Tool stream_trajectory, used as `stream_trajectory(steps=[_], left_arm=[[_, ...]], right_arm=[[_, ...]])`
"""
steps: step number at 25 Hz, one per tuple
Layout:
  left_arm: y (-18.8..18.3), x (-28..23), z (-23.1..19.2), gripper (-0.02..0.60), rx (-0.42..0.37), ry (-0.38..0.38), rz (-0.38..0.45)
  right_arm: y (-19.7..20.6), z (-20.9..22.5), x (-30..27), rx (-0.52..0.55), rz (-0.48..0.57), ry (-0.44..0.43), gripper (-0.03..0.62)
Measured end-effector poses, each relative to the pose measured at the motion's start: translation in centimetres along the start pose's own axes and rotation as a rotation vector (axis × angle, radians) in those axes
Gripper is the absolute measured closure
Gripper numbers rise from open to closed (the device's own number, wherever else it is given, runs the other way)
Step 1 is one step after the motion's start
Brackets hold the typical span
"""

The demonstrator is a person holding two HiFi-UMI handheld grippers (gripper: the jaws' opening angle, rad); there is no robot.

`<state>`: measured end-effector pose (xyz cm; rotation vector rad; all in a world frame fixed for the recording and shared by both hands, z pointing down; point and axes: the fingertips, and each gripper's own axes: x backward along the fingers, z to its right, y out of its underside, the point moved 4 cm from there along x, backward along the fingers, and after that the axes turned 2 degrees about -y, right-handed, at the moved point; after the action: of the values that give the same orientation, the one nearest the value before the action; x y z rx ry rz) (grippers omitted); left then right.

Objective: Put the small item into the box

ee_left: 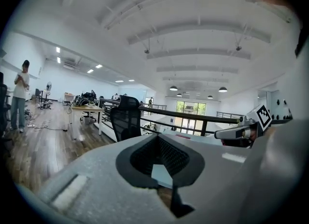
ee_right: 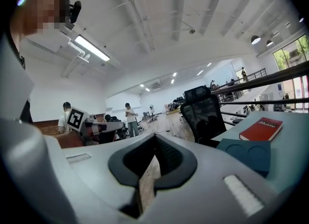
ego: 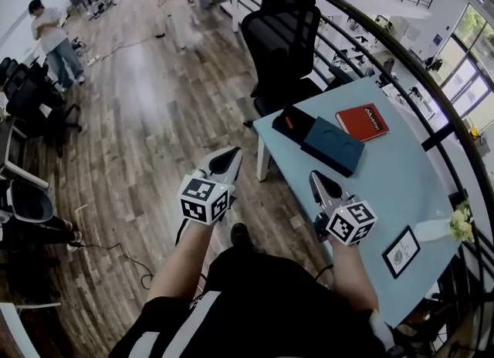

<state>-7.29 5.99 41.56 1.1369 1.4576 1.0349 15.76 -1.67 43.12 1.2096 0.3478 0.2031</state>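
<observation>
While both tools hang in front of me, their jaws are pressed together with nothing between them. My left gripper (ego: 222, 165) is over the wood floor (ego: 147, 117), just off the table's corner. My right gripper (ego: 324, 187) is over the near edge of the pale blue table (ego: 401, 187).

Only bare tabletop lies between the right gripper and the dark blue box (ego: 333, 146), which lies flat and closed on the table's far half. In the right gripper view its top shows two round pressed shapes. A flat black case (ego: 294, 124) with a small red mark touches its far left side, and a red book (ego: 362, 121) lies just beside it on the right. I cannot tell which piece is the small item.

A black office chair (ego: 282, 32) stands at the table's far end, and a dark railing (ego: 401, 48) runs along the table's right side. Near me on the right sit a framed card (ego: 401, 251) and a white vase (ego: 448, 227) with pale flowers. A person (ego: 52, 36) stands well off across the floor.

White lettering slants across the book's cover, and the card bears a round emblem. Both are too small to read.
</observation>
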Motion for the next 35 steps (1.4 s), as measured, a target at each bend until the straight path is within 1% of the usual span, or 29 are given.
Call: stream_trajectory(steps=[4,7,9,12,17,20,24,31,35], left_arm=[[-1.3,-2.6,-5.8,0.575,0.014,0.018,-0.012],[-1.9,-4.4,-8.8,0.574,0.017,0.044,-0.016],[-2.2,-5.6,-10.1,0.574,0.011,0.063,-0.015],[-2.4,-7.3,-11.4,0.574,0.011,0.084,-0.014],[-2.0,-9.9,-13.5,0.574,0.044,0.085,-0.024],[-1.9,-11.7,-14.3,0.575,0.049,0.083,-0.039],[-2.8,-14.7,-14.7,0.574,0.035,0.082,-0.051],[-5.1,-22.7,-13.0,0.574,0.003,0.116,-0.072],[-5.7,-26.9,-12.1,0.574,-0.022,0.132,-0.094]], right_arm=[[-1.1,-0.3,-6.0,0.003,-0.025,0.007,0.592],[-1.9,0.1,-8.8,0.002,-0.028,0.036,0.592],[-2.2,0.6,-10.1,-0.007,-0.024,0.058,0.592],[-1.9,1.4,-11.5,-0.019,-0.05,0.081,0.593],[-1.7,3.3,-14.1,-0.032,-0.084,0.089,0.592],[-2.0,5.1,-15.6,-0.043,-0.088,0.089,0.592],[-2.9,8.0,-17.3,-0.051,-0.082,0.079,0.592],[-5.7,15.1,-19.0,-0.083,-0.035,0.079,0.592],[-6.0,19.0,-19.3,-0.123,-0.02,0.086,0.592]])
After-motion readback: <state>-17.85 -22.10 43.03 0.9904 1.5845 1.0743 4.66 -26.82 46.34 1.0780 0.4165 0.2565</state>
